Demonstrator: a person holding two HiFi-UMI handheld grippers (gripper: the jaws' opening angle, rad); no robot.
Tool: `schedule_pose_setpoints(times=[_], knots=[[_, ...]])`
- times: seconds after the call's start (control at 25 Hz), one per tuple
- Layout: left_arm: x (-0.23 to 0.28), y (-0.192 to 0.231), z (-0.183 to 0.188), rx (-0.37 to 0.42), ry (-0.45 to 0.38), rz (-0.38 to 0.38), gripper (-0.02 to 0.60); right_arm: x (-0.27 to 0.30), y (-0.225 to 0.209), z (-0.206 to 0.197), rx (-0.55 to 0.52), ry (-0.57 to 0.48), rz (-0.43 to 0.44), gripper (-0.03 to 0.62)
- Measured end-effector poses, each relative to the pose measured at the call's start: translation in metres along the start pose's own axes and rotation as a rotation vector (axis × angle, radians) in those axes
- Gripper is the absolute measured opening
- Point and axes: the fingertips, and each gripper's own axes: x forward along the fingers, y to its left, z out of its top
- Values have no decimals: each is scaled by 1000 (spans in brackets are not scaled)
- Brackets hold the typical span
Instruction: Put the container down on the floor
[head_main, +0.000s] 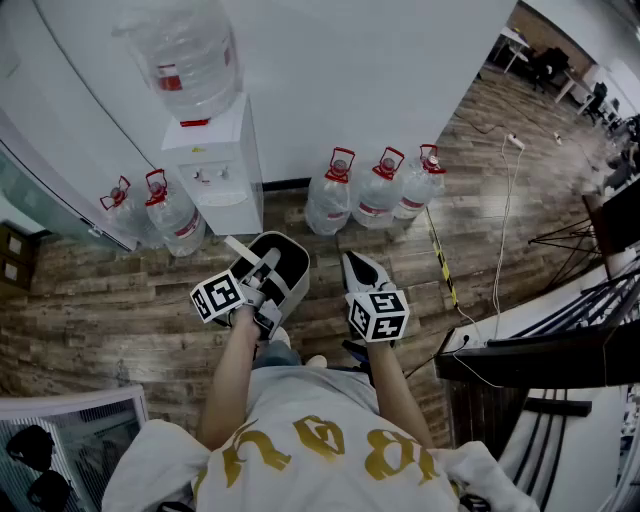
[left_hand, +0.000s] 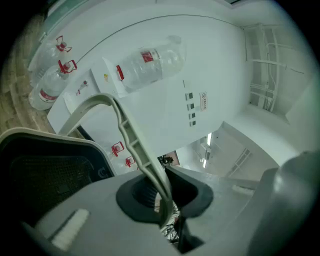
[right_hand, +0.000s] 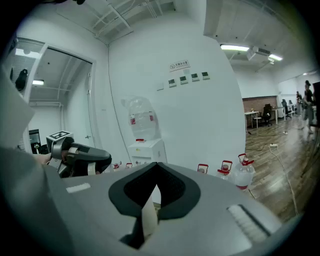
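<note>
Left gripper (head_main: 262, 270) grips the pale handle (left_hand: 131, 135) of the dark container (head_main: 296, 284), held above the wooden floor (head_main: 120, 300), while right gripper (head_main: 356, 268) alongside has its jaws together, empty

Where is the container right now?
In the head view, the container hangs by its handle from the left gripper, in front of the water dispenser.

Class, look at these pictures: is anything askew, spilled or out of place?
Only the container looks tilted, hanging by its handle from the shut jaws of the left gripper; nothing looks spilled, and the bottles stand upright.
</note>
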Motion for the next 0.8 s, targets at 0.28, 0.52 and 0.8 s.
schedule_pose_setpoints(times=[0.28, 0.52, 0.8], knots=[[1, -7, 0, 24, -5, -15, 37, -9, -5, 1, -6, -15, -18, 29], [-4, -7, 0, 9, -16, -8, 35, -15, -4, 4, -1, -28, -21, 29], [-16, -5, -1, 12, -28, -2, 34, -18, -1, -1, 31, -36, -13, 29]])
